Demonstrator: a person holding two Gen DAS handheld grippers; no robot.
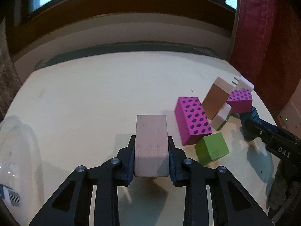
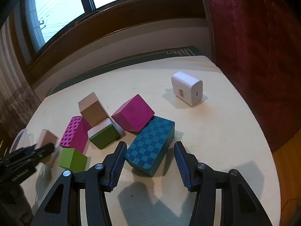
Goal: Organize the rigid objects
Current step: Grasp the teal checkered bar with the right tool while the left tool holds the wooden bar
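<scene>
My left gripper (image 1: 151,141) is shut on a pale pink wooden block (image 1: 152,145), held a little above the cream table (image 1: 94,94). The same block (image 2: 47,137) and left gripper (image 2: 40,150) show blurred at the left of the right wrist view. My right gripper (image 2: 149,151) is open, its fingers on either side of the near end of a teal checkered block (image 2: 150,146). Beside it lies a pile: a magenta dotted block (image 1: 192,119), a green cube (image 1: 211,148), a tan block (image 2: 93,111), a green-and-white block (image 2: 103,134) and a plain magenta block (image 2: 133,114).
A white charger cube (image 2: 187,88) sits alone toward the far right of the table. A clear plastic container (image 1: 17,150) stands at the table's left edge. A red curtain (image 2: 254,47) hangs at the right, and a window (image 2: 56,9) is behind the table.
</scene>
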